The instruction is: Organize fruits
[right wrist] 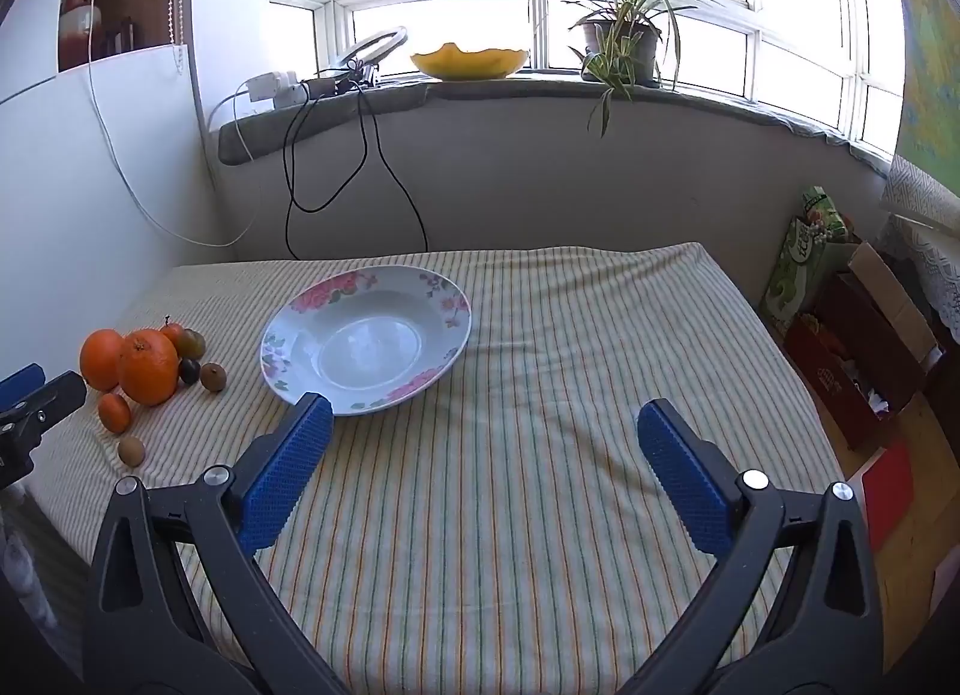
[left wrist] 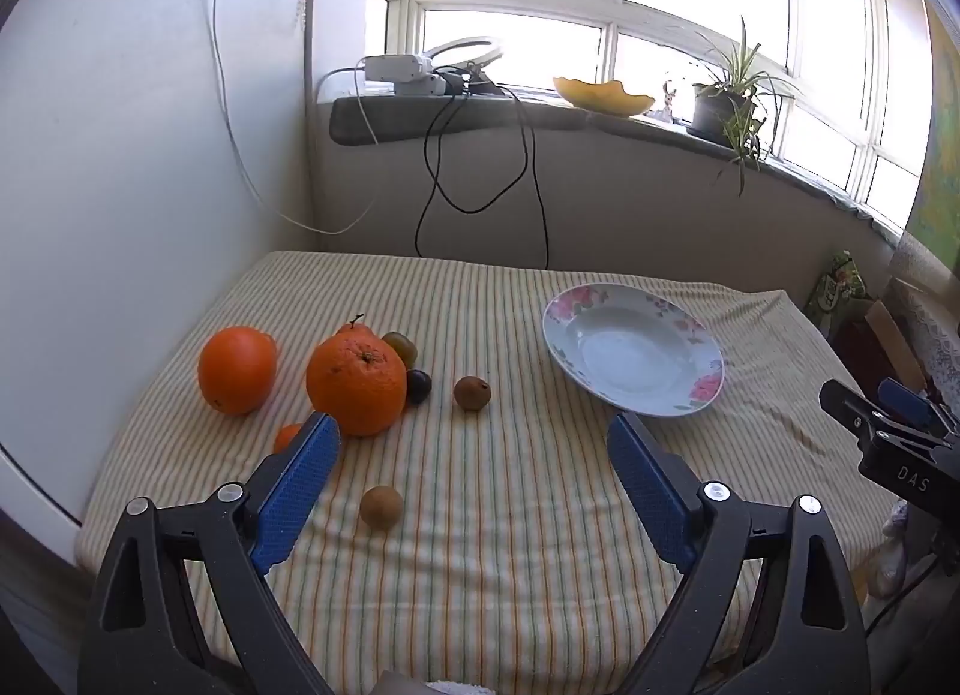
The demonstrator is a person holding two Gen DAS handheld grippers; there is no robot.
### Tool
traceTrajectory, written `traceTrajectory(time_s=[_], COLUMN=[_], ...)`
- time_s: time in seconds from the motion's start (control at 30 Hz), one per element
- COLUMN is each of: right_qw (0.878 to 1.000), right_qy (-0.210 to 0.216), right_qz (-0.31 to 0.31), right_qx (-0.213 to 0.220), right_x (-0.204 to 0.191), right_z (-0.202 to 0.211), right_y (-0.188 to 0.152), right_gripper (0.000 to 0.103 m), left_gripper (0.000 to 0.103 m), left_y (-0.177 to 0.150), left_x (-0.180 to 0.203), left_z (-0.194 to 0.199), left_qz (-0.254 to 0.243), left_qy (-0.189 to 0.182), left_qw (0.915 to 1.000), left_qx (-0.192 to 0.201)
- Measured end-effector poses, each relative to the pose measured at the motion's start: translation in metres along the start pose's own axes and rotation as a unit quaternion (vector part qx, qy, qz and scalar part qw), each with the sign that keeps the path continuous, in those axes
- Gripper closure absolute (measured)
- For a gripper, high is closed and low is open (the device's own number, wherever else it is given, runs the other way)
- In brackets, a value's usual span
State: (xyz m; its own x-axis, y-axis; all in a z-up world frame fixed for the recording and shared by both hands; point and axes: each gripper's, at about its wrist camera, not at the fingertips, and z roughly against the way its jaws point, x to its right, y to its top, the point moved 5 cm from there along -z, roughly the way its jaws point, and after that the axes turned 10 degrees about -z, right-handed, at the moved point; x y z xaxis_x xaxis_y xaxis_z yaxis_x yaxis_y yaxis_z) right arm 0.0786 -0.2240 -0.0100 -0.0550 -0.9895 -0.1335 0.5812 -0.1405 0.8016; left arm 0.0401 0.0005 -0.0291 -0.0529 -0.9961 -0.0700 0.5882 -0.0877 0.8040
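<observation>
Left wrist view: left claw (left wrist: 474, 443) spread wide, empty, above the striped worktop (left wrist: 480, 545). Between the blue pads, a small brown fruit (left wrist: 381, 507); beyond, a big orange (left wrist: 356, 383) beside a second orange (left wrist: 237, 369), a dark plum (left wrist: 418, 385), another brown fruit (left wrist: 471, 393). Floral plate (left wrist: 633, 348) empty, off to the right. Right wrist view: right claw (right wrist: 483, 443) likewise spread, holding nothing, over bare cloth; plate (right wrist: 366, 338) just past the left pad; fruit cluster (right wrist: 147, 366) far left, well apart from the plate.
</observation>
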Motion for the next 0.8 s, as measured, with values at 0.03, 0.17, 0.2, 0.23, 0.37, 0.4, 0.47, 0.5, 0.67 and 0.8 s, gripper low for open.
traceTrajectory(time_s=[0.03,0.17,0.2,0.23,0.37,0.4,0.47,0.5,0.67,0.8], right_qw=[1.000,1.000,1.000,1.000,1.000,1.000,1.000,1.000,1.000,1.000], right_qy=[-0.002,-0.001,-0.004,-0.003,-0.003,-0.005,-0.005,-0.005,-0.005,-0.004], right_qz=[0.001,0.000,0.004,0.003,0.004,0.005,0.003,0.002,0.002,0.001], right_qx=[-0.003,-0.006,-0.005,-0.005,-0.003,-0.004,-0.006,-0.006,-0.006,-0.006], right_x=[-0.001,0.002,-0.003,-0.002,0.001,0.000,0.003,0.003,0.003,0.003], right_z=[-0.001,-0.004,-0.004,-0.004,-0.003,-0.004,-0.005,-0.005,-0.005,-0.006], right_y=[0.000,-0.001,-0.002,-0.001,0.000,-0.002,-0.002,-0.002,-0.002,-0.001], right_gripper=[0.000,0.000,0.000,0.000,0.000,0.000,0.000,0.000,0.000,0.000], left_gripper=[0.012,0.012,0.012,0.012,0.012,0.012,0.012,0.012,0.012,0.012], left_y=[0.000,-0.002,-0.002,-0.002,-0.001,-0.001,0.000,0.000,0.000,-0.001], left_x=[0.000,-0.008,-0.009,-0.011,-0.016,-0.011,-0.003,-0.002,-0.001,0.000], left_z=[0.000,-0.002,-0.002,-0.004,-0.007,-0.006,-0.005,-0.005,-0.006,-0.006], left_qz=[0.000,0.002,0.002,0.004,0.005,0.005,0.002,0.002,0.003,0.003], left_qy=[-0.001,-0.003,-0.004,-0.004,-0.008,-0.005,0.000,0.000,0.000,-0.002], left_qw=[1.0000,1.0000,1.0000,1.0000,0.9999,1.0000,1.0000,1.0000,1.0000,1.0000], left_qx=[0.000,-0.002,-0.002,-0.004,-0.005,-0.005,-0.004,-0.004,-0.004,-0.004])
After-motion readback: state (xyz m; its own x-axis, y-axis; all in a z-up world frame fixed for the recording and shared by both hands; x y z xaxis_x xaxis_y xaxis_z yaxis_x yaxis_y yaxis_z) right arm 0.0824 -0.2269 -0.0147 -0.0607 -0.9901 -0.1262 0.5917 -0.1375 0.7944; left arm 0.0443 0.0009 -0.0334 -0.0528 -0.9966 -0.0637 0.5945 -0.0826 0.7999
